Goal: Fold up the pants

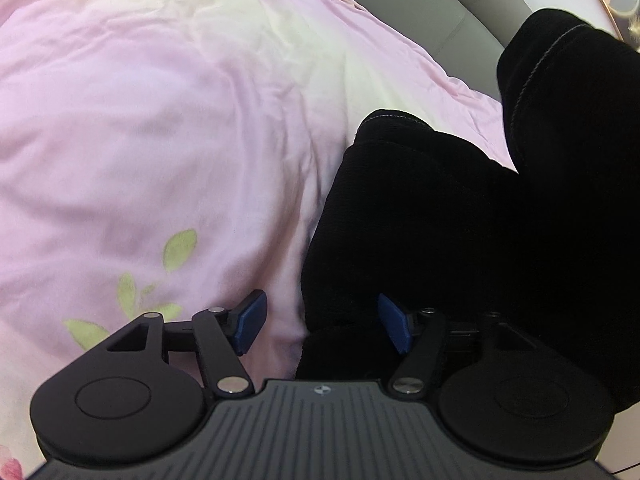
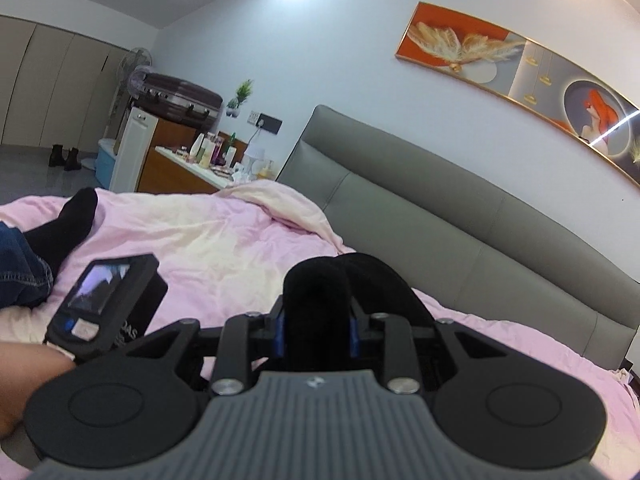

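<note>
The black pants are lying bunched on the pink duvet of the bed, toward its right side and near the grey headboard. They are not yet forming a flat rectangle: in the left wrist view one mass is resting low on the cover while another part is rising up at the far right with a stitched seam showing, so the fold is judged to be at an early or middle stage, with lifting, laying over and smoothing left to do.

The left claw is standing wide open, its blue pads well apart; the right-hand pad is sitting against the edge of the dark cloth, the left-hand one over bare duvet, and nothing is being held. The right claw is closed on a thick roll of the pants fabric, which is bulging up between and beyond its fingers.

The left wrist view is showing how the garment is spreading over the cover and the leaf print near the claw. The right wrist view is hiding most of that, but it is showing the room: the framed picture on the wall, a cluttered bench at the far left, the person's socked foot and jeans on the bed, and the left device's small screen beside the forearm.
</note>
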{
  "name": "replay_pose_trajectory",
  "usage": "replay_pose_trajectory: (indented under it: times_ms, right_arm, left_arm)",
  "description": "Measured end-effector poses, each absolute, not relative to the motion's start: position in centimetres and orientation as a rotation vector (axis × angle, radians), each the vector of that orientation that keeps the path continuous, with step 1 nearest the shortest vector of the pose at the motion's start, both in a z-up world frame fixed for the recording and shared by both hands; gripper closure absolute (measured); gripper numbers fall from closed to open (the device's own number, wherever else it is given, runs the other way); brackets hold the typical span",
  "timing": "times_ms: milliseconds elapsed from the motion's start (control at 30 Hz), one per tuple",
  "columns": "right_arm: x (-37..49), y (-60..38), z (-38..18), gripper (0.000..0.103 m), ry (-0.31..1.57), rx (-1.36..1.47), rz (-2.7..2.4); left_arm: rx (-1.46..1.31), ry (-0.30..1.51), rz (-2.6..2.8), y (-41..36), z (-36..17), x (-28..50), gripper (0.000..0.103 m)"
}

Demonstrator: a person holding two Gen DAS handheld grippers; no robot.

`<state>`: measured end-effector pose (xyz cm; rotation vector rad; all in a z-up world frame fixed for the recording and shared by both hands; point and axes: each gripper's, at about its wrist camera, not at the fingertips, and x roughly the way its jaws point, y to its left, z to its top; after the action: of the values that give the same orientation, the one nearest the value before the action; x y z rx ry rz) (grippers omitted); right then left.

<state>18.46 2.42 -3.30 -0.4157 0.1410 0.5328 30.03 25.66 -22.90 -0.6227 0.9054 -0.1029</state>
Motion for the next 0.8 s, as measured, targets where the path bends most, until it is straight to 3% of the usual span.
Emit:
replay_pose_trajectory:
  times_ms: [167,400,600,800]
  right_arm:
    - [17.7,3.7,-2.7,0.079,0.114,-0.439,0.571]
    - [21.4,4.9,-8.7,0.079,0.358,-0.433,0.658]
    - [20.5,6.7,-11.8,0.078,0.311,-0.607,0.67]
    - [20.1,9.7,-18.0,0.074,0.282,-0.852,0.642]
  left_arm:
    - [-0.651,0.909,-0.11,26.1,-22.9,30.2,0.027]
    - [-0.673,0.931,-0.195,27.7,-22.0,30.2,0.029]
    - [-0.631,0.917,-0.079,31.2,-19.7,29.3,0.034]
    - [-0.802,0.803,-0.014,34.5,-17.0,27.9,0.033]
